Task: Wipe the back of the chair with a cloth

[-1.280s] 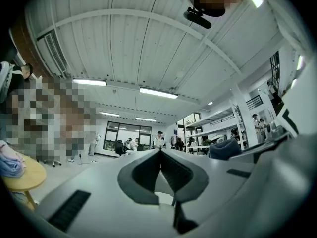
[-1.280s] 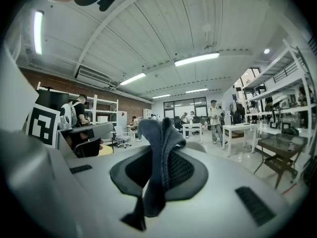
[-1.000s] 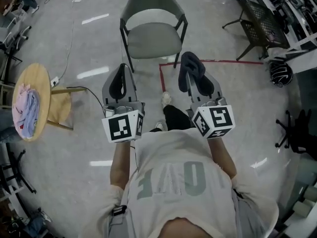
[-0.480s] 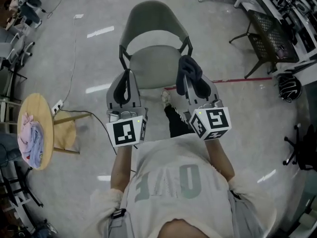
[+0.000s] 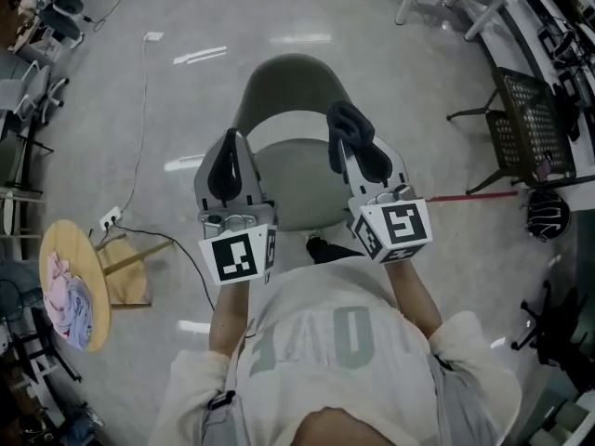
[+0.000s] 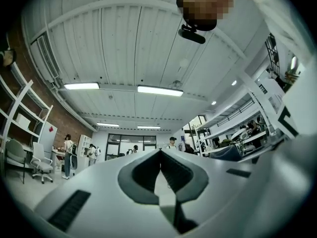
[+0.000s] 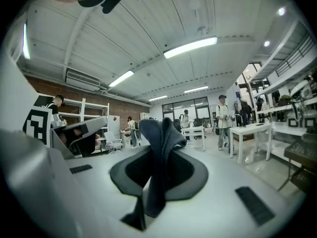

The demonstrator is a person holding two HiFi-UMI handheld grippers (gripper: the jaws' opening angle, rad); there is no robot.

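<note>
Holding the cloth: the dark cloth (image 7: 161,148) is clamped between the jaws of the right claw (image 5: 363,156), with its folded end standing above the tips
Chair back: the grey curved chair back (image 5: 290,86) is just beyond the cloth, on the far side of the seat (image 5: 297,189); cloth and back do not touch yet
Left claw: the left claw (image 5: 230,161) has its jaws together with nothing between them, and it is over the left part of the seat
What changed: one second ago the chair was well ahead of both claws; now the person stands at its front edge and both claws are above the seat
Meaning for the task: I judge the approach is almost done and the wiping not begun; the cloth must next go forward to the back
Around: a round wooden table (image 5: 70,235) with pale cloths (image 5: 65,295) stands well apart at the left
</note>
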